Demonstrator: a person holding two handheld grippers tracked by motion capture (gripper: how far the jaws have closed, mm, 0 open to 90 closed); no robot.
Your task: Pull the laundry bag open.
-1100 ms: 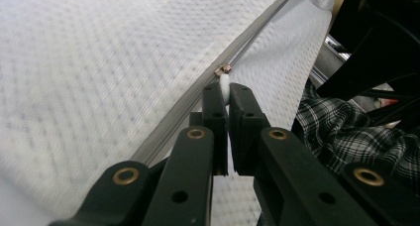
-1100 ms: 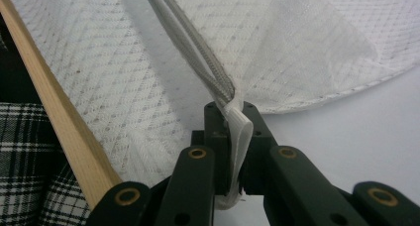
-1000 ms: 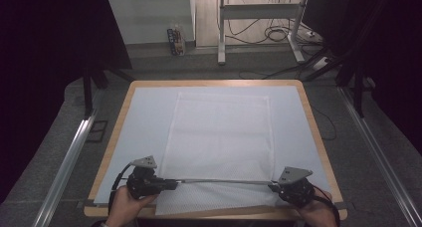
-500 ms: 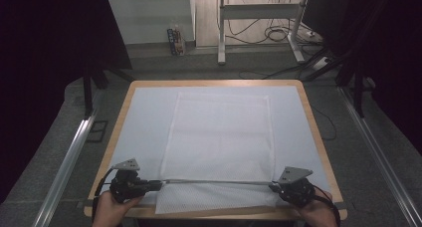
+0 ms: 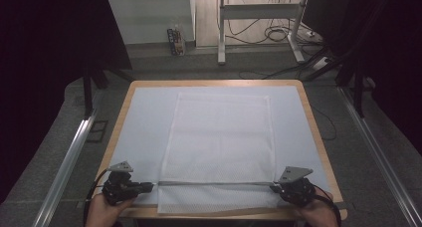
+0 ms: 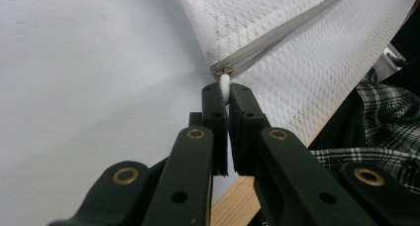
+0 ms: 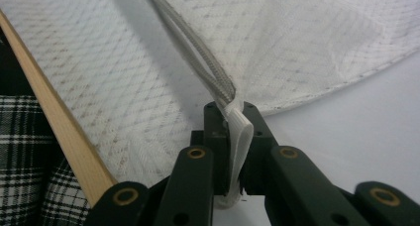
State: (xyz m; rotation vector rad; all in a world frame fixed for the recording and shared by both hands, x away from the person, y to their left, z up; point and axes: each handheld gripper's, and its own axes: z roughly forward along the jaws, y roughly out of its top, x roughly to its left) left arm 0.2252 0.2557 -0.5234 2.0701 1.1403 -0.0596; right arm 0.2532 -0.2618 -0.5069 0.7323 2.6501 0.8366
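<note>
The left gripper, held in a hand at the tabletop's near left corner, has its black jaws pressed together on the small white zipper pull of a white mesh laundry bag. In the left gripper view, the pull sits pinched between the two jaw tips, with the metal slider just beyond them at the left end of the grey zipper. From there the zipper runs up and away across the mesh.

The right gripper, held in a hand at the near right corner, is clamped on a white fabric tab at the zipper's opposite end. In the right gripper view, the tab stands between the closed jaws, and the grey zipper tape parts into two strands just past the tips.

Seen from the high view, the zipper stretches as a straight grey line between the two grippers, parallel to the near edge of the tabletop. The bag lies flat in the middle of the pale blue mat that covers the wooden table. Its far edge lies near the far edge of the mat. A strip of mesh below the zipper reaches the near edge of the table.

A plaid sleeve shows beside the wooden rim in both gripper views.
</note>
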